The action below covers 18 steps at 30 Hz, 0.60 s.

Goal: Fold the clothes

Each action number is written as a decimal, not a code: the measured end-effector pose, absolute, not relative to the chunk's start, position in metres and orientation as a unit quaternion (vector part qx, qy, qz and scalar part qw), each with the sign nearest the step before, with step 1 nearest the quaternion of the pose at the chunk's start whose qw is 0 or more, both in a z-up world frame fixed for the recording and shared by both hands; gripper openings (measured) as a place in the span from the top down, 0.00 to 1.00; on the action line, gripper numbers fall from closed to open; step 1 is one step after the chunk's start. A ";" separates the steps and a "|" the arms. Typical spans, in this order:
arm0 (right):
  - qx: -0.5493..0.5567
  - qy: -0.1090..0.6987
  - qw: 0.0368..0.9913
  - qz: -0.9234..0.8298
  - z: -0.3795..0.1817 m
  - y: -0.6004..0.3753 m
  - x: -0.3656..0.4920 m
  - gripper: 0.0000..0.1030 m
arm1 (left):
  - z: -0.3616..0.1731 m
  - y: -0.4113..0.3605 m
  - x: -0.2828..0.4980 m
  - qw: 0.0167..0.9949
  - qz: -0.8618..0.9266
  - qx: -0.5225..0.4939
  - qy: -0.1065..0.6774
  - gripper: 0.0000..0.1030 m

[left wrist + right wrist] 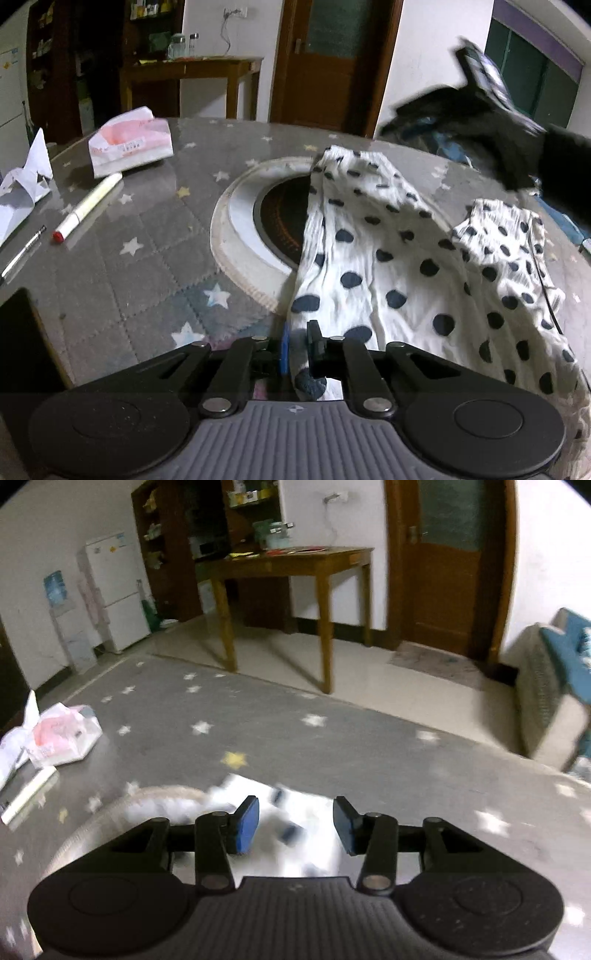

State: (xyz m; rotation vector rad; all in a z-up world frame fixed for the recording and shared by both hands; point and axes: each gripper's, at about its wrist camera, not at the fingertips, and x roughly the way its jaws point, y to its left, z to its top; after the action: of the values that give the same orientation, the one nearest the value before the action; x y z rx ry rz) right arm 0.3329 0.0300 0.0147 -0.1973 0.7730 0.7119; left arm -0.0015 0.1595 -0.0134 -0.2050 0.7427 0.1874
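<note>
Our left gripper (297, 341) is clamped on the near hem of the garment (388, 251), which is spread across the table (147, 236); our right gripper (295, 827) hovers with jaws apart. Judgement: keep the hem taut and align edges.

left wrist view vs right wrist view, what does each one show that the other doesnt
Only the left wrist view shows the white dark-dotted garment sharply, a corner pinched in the left gripper, plus the white red-capped marker and the black table-centre burner.

Only the right wrist view shows the open right gripper, the white fridge, the floor and the blue-cushioned seat.

Both share the grey star-patterned table cover, the pink-and-white tissue pack, the brown wooden side table and the brown door.
</note>
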 end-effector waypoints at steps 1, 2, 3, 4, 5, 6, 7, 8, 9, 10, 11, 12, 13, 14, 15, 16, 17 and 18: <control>-0.097 0.369 0.864 0.329 0.019 0.013 0.330 0.57 | -0.011 0.159 -0.002 0.924 0.088 -0.101 0.358 0.87; -0.100 0.369 0.867 0.319 0.023 -0.003 0.327 0.57 | -0.010 0.158 -0.002 0.925 0.085 -0.102 0.355 0.86; -0.101 0.373 0.871 0.302 0.023 -0.021 0.325 0.57 | -0.008 0.157 -0.002 0.927 0.080 -0.103 0.352 0.86; -0.102 0.377 0.875 0.285 0.023 -0.040 0.322 0.57 | -0.006 0.154 -0.001 0.928 0.073 -0.103 0.350 0.85; -0.097 0.384 0.878 0.268 0.022 -0.059 0.322 0.57 | -0.005 0.149 -0.001 0.929 0.063 -0.104 0.348 0.83; -0.092 0.391 0.880 0.252 0.020 -0.078 0.322 0.57 | -0.004 0.143 0.000 0.930 0.050 -0.105 0.349 0.82; -0.086 0.397 0.883 0.235 0.018 -0.096 0.321 0.57 | -0.004 0.137 0.000 0.931 0.038 -0.106 0.349 0.78; -0.075 0.402 0.885 0.221 0.014 -0.113 0.321 0.57 | -0.004 0.131 0.001 0.931 0.025 -0.106 0.349 0.77; -0.065 0.407 0.887 0.206 0.011 -0.130 0.321 0.57 | -0.004 0.124 0.002 0.930 0.011 -0.105 0.351 0.76; -0.054 0.412 0.889 0.191 0.007 -0.147 0.321 0.57 | -0.005 0.116 0.004 0.930 -0.004 -0.104 0.354 0.76; -0.044 0.415 0.890 0.183 0.005 -0.157 0.321 0.56 | -0.006 0.107 0.006 0.928 -0.017 -0.103 0.357 0.76; -0.023 0.420 0.890 0.174 -0.001 -0.173 0.320 0.55 | -0.007 0.100 0.007 0.927 -0.030 -0.103 0.360 0.76; -0.009 0.423 0.890 0.170 -0.006 -0.184 0.319 0.55 | -0.008 0.092 0.009 0.925 -0.042 -0.103 0.364 0.74; 0.000 0.425 0.890 0.167 -0.009 -0.191 0.318 0.53 | -0.009 0.085 0.011 0.923 -0.054 -0.102 0.368 0.73; 0.009 0.427 0.889 0.168 -0.013 -0.199 0.316 0.48 | -0.009 0.077 0.012 0.921 -0.065 -0.102 0.371 0.73; 0.018 0.429 0.887 0.168 -0.018 -0.207 0.314 0.45 | -0.010 0.071 0.014 0.919 -0.075 -0.101 0.374 0.73; 0.025 0.430 0.886 0.171 -0.023 -0.214 0.312 0.45 | -0.011 0.065 0.016 0.918 -0.082 -0.098 0.376 0.71; 0.024 0.423 0.888 0.178 -0.022 -0.213 0.307 0.45 | -0.012 0.059 0.018 0.917 -0.089 -0.095 0.378 0.70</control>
State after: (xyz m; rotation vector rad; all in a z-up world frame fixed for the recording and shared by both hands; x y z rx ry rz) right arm 0.3065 -0.2134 -0.0225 0.0497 0.8800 0.3706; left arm 0.0176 0.0590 -0.0116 -0.1957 0.7780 -0.1841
